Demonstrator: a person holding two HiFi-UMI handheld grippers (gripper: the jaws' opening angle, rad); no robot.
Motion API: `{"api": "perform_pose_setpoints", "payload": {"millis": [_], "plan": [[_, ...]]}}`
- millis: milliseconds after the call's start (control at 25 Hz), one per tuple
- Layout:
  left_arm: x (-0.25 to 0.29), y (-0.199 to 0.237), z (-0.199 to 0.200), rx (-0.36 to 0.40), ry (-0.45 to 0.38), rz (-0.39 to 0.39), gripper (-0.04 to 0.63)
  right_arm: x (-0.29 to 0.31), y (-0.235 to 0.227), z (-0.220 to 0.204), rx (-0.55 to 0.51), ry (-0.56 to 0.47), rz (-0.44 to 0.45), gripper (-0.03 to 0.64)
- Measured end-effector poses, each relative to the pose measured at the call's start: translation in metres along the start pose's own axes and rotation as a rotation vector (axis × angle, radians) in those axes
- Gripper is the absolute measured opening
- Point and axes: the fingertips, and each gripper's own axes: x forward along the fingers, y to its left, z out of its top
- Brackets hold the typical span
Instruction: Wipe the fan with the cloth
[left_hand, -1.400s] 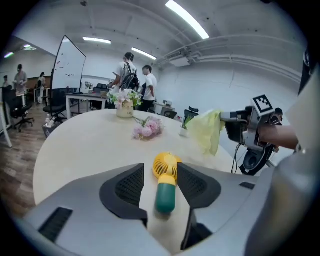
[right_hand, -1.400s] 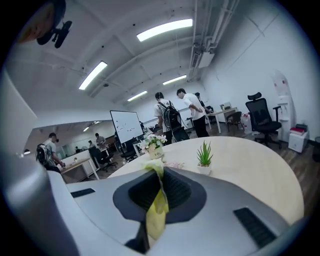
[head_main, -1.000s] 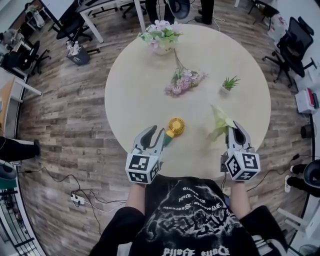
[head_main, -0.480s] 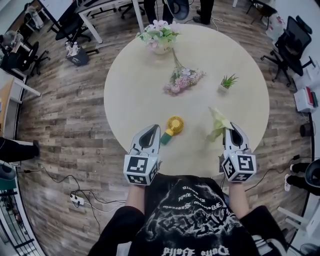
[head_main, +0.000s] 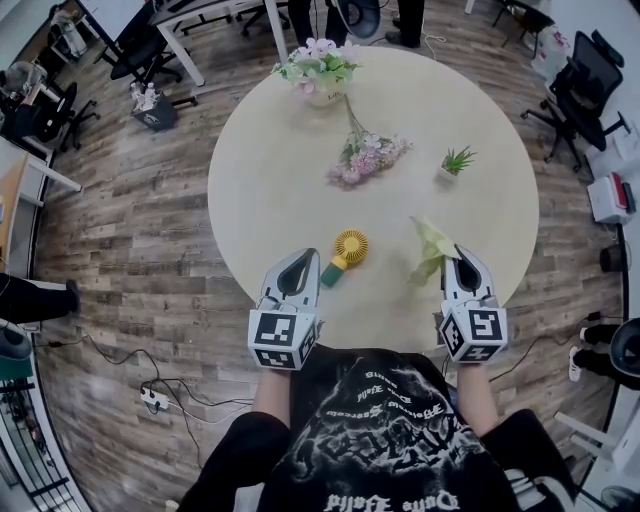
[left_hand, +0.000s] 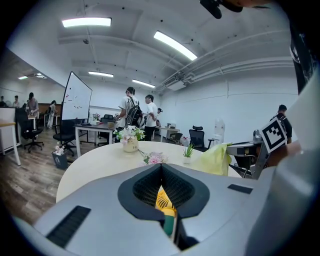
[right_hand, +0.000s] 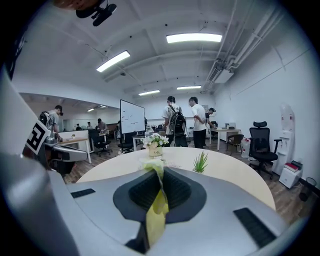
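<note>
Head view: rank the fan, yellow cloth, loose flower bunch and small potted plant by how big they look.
1. loose flower bunch
2. yellow cloth and fan, about alike
3. small potted plant

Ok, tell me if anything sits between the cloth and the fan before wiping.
Nothing visible does. Only bare table lies between the cloth, held in the right tool, and the fan, gripped by the left tool.

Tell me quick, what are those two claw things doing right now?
Left gripper: closed, holding the fan by its handle.
Right gripper: closed, holding the yellow cloth.
</note>
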Motion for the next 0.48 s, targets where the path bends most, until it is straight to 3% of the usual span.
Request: {"api": "perform_pose_setpoints", "payload": {"millis": [480], "plan": [[0.0021, 0.0004, -0.0012, 0.009, 0.005, -0.004, 0.020, 0.0044, 0.0018, -0.0040, -0.029, 0.024, 0.003, 0.020]]}}
